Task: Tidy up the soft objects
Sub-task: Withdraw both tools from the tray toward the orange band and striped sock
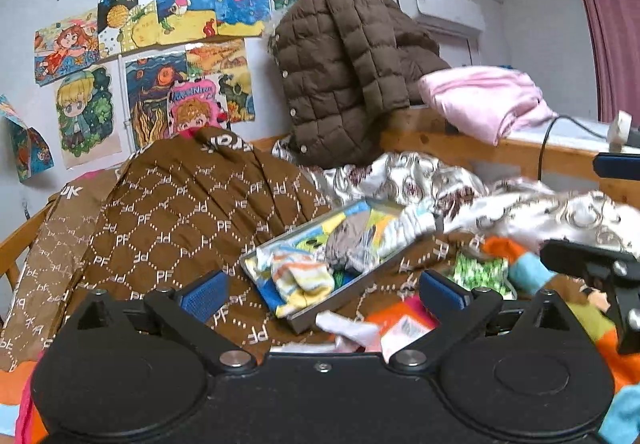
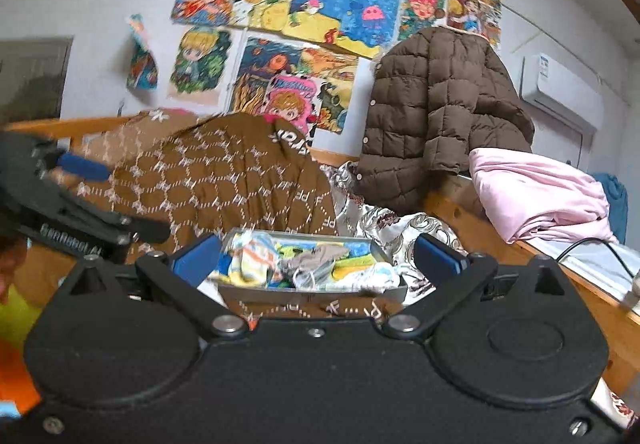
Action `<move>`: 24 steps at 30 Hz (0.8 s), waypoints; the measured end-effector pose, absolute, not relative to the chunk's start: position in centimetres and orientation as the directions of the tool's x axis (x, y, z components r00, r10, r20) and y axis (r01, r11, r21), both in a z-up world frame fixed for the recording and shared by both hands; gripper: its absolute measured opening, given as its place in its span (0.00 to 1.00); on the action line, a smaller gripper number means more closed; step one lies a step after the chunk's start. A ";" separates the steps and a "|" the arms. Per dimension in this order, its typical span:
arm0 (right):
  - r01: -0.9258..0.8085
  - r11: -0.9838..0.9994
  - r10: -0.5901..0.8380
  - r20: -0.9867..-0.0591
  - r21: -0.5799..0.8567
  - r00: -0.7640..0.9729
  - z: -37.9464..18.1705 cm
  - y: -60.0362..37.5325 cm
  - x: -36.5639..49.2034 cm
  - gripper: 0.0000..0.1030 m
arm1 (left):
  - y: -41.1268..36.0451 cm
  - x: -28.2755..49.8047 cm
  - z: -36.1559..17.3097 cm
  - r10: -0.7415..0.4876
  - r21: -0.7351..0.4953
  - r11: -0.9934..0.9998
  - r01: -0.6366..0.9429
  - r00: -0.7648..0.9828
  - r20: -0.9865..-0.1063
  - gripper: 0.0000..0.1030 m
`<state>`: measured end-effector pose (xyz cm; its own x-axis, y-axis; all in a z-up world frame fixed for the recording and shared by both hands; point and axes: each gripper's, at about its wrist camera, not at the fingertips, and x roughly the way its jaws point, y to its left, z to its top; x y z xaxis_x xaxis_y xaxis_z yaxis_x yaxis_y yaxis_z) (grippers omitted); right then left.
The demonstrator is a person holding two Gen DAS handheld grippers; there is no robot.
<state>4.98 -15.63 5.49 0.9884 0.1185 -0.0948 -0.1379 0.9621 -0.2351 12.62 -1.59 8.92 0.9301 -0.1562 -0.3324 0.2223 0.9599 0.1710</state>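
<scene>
My left claw (image 1: 322, 294) stands wide with nothing between its blue pads, and my right claw (image 2: 316, 258) is spread just as wide and empty too. The landmark here is the grey tray (image 1: 352, 286) resting on the brown quilt (image 1: 180, 212) spread over the bed; it already holds a heap of small socks (image 1: 298, 278), striped and patterned, piled loosely with a greyish piece (image 1: 348, 240) near the middle. More soft things lie outside it: a small white sock (image 1: 348, 328) just in front of the tray's near corner, a green-patterned piece (image 1: 478, 272) to the right of the tray, and an orange and blue cloth (image 1: 516, 264) further right again, near my right claw's arm. I judge all of these light and limp; they should fold and sag as soon as they are lifted, and a pinch on one edge may let the rest trail or snag a neighbour. I would take the white sock at its bunched middle, where the fabric is thickest, closing well down so the pads bite cloth and not the quilt beneath. Nothing here looks fragile or slippery. The tray itself seems stiff, but on soft bedding it sits tilted and could tip if pressed on one rim.
</scene>
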 end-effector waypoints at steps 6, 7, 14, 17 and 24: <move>-0.147 0.959 0.121 -0.122 -0.242 0.985 3.1 -14.7 3.5 0.99 | -1.1 12.2 7.1 -0.139 0.194 0.954 0.228 0.910 -0.390 0.98; -0.149 0.960 0.121 -0.129 -0.238 0.984 2.8 -14.7 3.5 0.99 | -1.0 12.2 6.8 -0.135 0.200 0.953 0.230 0.907 -0.398 0.98; -0.160 0.962 0.120 -0.184 -0.222 0.976 0.8 -14.4 4.2 0.99 | -0.7 11.9 5.6 -0.118 0.221 0.947 0.234 0.890 -0.440 0.98; -0.165 0.961 0.120 -0.204 -0.221 0.972 0.3 -14.4 4.3 0.99 | -0.6 11.6 5.0 -0.110 0.234 0.942 0.239 0.882 -0.458 0.98; -0.195 0.953 0.133 -0.261 -0.230 0.956 -0.9 -14.0 4.0 0.99 | 0.1 10.7 3.1 -0.089 0.266 0.930 0.255 0.856 -0.509 0.98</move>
